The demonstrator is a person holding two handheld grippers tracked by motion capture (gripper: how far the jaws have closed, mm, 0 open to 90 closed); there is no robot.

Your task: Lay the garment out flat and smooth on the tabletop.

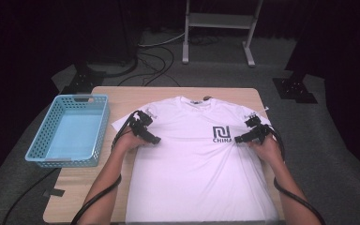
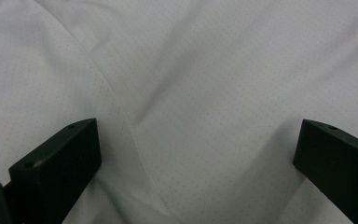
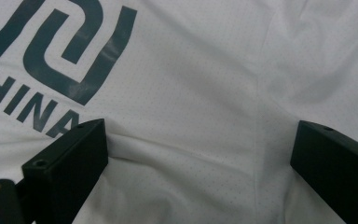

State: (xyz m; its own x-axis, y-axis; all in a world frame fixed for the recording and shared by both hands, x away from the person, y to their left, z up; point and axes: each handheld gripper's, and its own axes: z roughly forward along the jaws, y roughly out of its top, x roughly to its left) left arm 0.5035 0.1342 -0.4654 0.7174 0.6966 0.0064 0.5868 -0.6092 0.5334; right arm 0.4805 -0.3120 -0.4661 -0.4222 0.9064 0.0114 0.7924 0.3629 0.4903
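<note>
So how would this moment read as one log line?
left gripper: open, on T-shirt | right gripper: open, beside logo | basket: empty

**Open jaws over white fabric**

The left gripper (image 2: 196,154) stands with its two black jaws wide apart, one rising at the lower left and one at the lower right. Between and beyond them lies the white T-shirt (image 2: 200,93), its cloth finely dotted. A curved seam (image 2: 121,121) runs from the upper left down toward the bottom centre, and soft folds cross the fabric.
</note>
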